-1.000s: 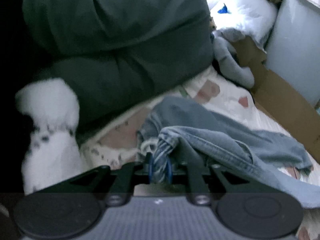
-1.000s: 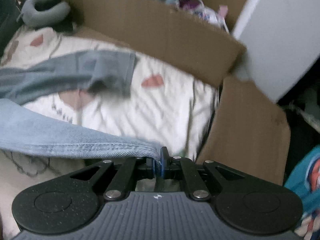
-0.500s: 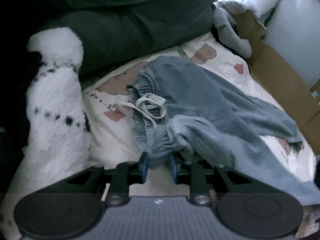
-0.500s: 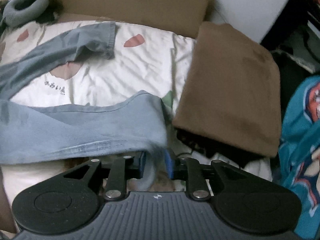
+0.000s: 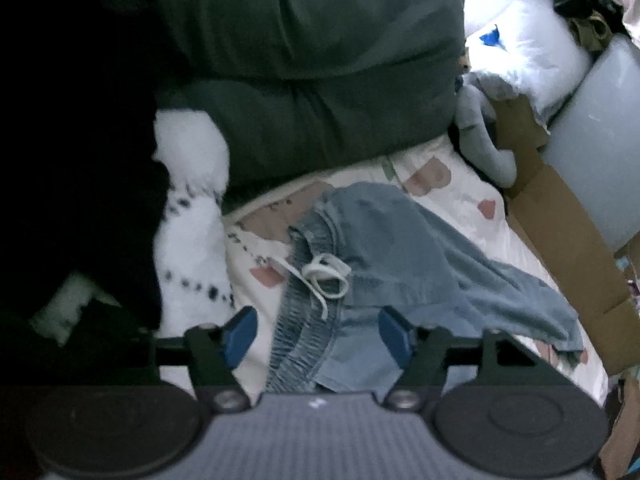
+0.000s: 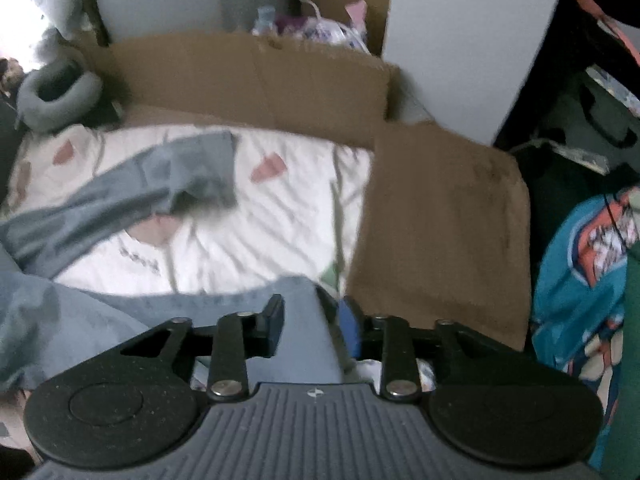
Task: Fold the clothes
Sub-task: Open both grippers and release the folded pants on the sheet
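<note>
Light blue jeans [image 5: 384, 248] lie rumpled on the white patterned bedsheet [image 5: 460, 200], elastic waistband and white drawstring [image 5: 324, 272] facing me. My left gripper [image 5: 318, 330] hovers above the waistband with its jaws opening wide; the pads do not touch the cloth. In the right wrist view one trouser leg [image 6: 132, 188] stretches across the sheet [image 6: 260, 216] and the other leg's hem [image 6: 296, 320] lies under my right gripper [image 6: 314, 322]. Its jaws are opening, and the hem sits between the pads without being pressed.
Dark green pillows [image 5: 312, 72] and a white spotted plush [image 5: 192, 220] border the bed on the left. A grey neck pillow [image 6: 56, 96], cardboard walls [image 6: 248, 80] and a folded brown garment [image 6: 440, 224] lie on the right. A teal printed bag [image 6: 580, 264] sits beyond.
Both grippers let go of the jeans and opened while rising. The waistband dropped onto the sheet, and the leg hem fell flat under the right gripper.
</note>
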Demonstrator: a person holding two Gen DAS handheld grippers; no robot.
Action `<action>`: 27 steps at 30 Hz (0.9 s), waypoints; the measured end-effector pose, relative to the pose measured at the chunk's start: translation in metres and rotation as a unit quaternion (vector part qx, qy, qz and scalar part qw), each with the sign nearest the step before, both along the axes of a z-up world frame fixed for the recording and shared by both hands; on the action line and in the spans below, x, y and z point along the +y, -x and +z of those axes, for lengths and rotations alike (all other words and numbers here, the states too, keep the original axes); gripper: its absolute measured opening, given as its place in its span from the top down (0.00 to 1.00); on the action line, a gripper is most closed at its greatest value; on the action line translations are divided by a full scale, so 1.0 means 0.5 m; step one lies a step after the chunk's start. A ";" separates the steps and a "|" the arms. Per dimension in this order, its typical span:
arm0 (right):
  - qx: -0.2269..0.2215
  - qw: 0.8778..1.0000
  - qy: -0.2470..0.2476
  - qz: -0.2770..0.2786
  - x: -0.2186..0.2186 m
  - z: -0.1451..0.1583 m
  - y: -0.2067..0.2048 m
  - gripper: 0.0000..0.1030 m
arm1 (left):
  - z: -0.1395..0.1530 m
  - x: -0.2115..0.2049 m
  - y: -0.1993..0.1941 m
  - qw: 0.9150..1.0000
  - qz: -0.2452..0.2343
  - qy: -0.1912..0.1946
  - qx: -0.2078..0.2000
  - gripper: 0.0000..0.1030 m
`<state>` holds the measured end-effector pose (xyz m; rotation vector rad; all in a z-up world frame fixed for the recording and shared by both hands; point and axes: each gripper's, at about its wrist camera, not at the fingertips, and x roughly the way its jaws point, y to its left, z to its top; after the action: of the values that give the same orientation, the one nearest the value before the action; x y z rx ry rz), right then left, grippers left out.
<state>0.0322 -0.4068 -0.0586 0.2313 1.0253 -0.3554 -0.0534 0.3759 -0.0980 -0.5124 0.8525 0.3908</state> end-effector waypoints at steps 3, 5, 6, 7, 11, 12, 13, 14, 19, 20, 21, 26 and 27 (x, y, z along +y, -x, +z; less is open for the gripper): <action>-0.014 1.000 -0.010 0.012 0.018 0.040 -0.032 0.52 | 0.028 0.016 -0.001 1.000 0.007 0.000 -0.008 0.28; -0.024 0.999 -0.014 0.022 0.032 0.065 -0.052 0.48 | 0.048 0.024 -0.006 1.000 0.008 0.001 -0.013 0.27; -0.029 0.999 -0.016 0.028 0.041 0.078 -0.063 0.47 | 0.057 0.026 -0.009 1.000 0.005 -0.001 -0.016 0.25; -0.033 0.999 -0.018 0.033 0.050 0.089 -0.072 0.47 | 0.065 0.028 -0.013 1.000 0.002 -0.003 -0.018 0.23; -0.048 0.997 -0.022 0.057 0.086 0.127 -0.111 0.34 | 0.092 0.032 -0.029 0.999 -0.016 -0.009 -0.027 0.19; -0.052 0.996 -0.022 0.066 0.097 0.134 -0.121 0.34 | 0.096 0.032 -0.033 0.999 -0.021 -0.011 -0.027 0.16; -0.056 0.995 -0.020 0.078 0.109 0.140 -0.129 0.33 | 0.098 0.031 -0.038 0.999 -0.021 -0.017 -0.024 0.13; -0.058 0.994 -0.017 0.092 0.123 0.145 -0.138 0.30 | 0.100 0.030 -0.043 0.999 -0.023 -0.023 -0.022 0.13; -0.056 0.985 0.014 0.162 0.203 0.162 -0.177 0.16 | 0.100 0.028 -0.066 0.999 -0.032 -0.039 -0.015 0.13; -0.055 0.983 0.020 0.176 0.221 0.163 -0.185 0.16 | 0.099 0.028 -0.072 0.999 -0.033 -0.038 -0.013 0.13; -0.053 0.980 0.023 0.189 0.237 0.163 -0.193 0.16 | 0.098 0.028 -0.077 0.999 -0.034 -0.037 -0.009 0.13; -0.038 0.971 -0.007 0.237 0.288 0.142 -0.239 0.15 | 0.086 0.015 -0.107 0.997 -0.047 -0.066 0.012 0.12; -0.034 0.968 -0.003 0.248 0.301 0.136 -0.249 0.15 | 0.084 0.012 -0.112 0.996 -0.050 -0.072 0.014 0.12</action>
<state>0.1568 -0.2565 0.0092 -0.0130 0.9801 0.1106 0.0024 0.3821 -0.0561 -0.3296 0.8670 0.3652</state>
